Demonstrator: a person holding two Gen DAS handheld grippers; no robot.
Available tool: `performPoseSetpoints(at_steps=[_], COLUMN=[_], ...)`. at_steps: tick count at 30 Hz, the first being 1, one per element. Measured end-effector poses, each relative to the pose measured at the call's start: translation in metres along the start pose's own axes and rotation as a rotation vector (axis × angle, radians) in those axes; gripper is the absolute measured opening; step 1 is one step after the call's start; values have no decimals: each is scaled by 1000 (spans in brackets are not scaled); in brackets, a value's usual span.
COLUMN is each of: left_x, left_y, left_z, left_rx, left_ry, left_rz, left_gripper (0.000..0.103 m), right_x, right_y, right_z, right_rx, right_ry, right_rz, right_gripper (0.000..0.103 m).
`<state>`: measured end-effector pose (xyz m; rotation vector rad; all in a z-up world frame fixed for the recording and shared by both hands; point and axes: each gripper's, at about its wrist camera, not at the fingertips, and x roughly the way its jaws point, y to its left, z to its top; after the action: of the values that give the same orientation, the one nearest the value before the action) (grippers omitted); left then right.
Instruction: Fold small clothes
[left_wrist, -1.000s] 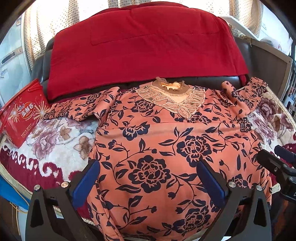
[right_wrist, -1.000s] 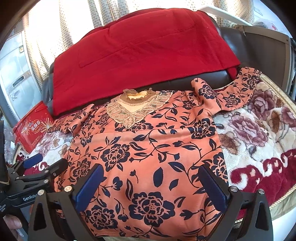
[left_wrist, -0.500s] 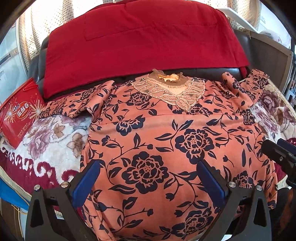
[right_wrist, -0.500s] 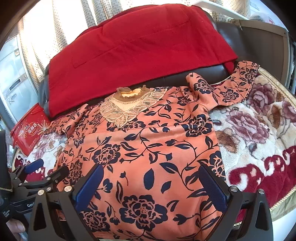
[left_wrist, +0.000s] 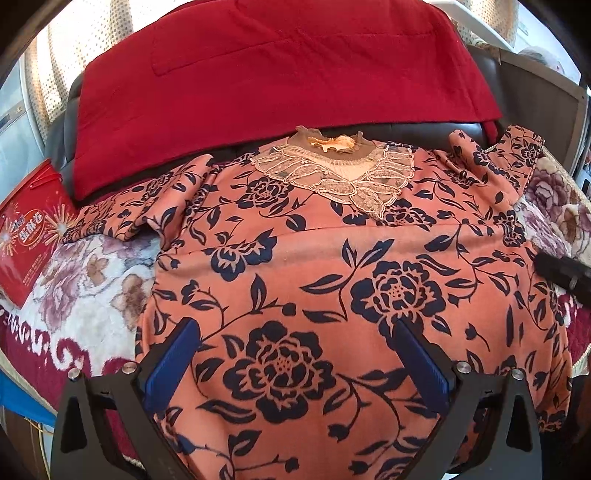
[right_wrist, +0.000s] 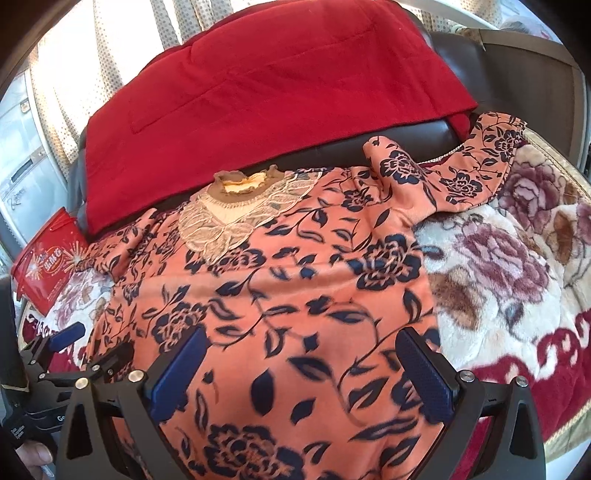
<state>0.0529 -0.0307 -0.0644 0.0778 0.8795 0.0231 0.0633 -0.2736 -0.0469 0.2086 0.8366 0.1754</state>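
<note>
Both of my grippers have pushed farther in over the garment since a second ago, so the print now fills more of each view and the collar sits closer. My left gripper (left_wrist: 295, 354) hangs above the near left part of the orange floral top (left_wrist: 332, 266), jaws wide apart with nothing between them. My right gripper (right_wrist: 303, 358) hangs over the near right part, jaws likewise spread and empty; the cloth under it looks blurred.

The top lies face up on a plush floral blanket (right_wrist: 509, 266) in cream and maroon, its lace collar (left_wrist: 332, 173) at the far side and its hem near me. One sleeve (left_wrist: 136, 206) trails left across the blanket; the other sleeve (right_wrist: 461, 170) runs far right, rumpled against a dark leather backrest (right_wrist: 406, 136). A red quilt (left_wrist: 280, 77) drapes over that backrest. A red printed box (left_wrist: 29, 236) leans at the far left edge. Behind everything hang pale dotted curtains (right_wrist: 110, 44) with daylight coming through.
</note>
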Motion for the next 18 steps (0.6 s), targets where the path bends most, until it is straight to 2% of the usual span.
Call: performPoseSetpoints(at_steps=[3,6,8,11,13,16,18], left_x=[13,34,40,48,49,46,45], left_y=[5,15,25,42,46,41,44], left_z=[-2,-9,-13,-21,-27,-35,-39], left_rx=[0,-18,-67,-163,-177,-130,-123], left_ry=[18,68,78,86,62,-3,-33], left_rz=[-2,-11,-74,-173,-210,-222,-245], left_gripper=[103,103,103,103,103,103,103], right_x=[4,10,16,26,35,51,62], right_y=[-42,-107,-155,-208,-235,-264,-273], right_z=[19,44,62,87,102,127,143], right_rx=[104,252,373,460,511,541,547], right_ry=[-18,-67,-90,-121,-124,-131,-135], right_rz=[43,42,17,-37,-51,-94,-114], right_gripper=[103,103,103,102,97,87,86])
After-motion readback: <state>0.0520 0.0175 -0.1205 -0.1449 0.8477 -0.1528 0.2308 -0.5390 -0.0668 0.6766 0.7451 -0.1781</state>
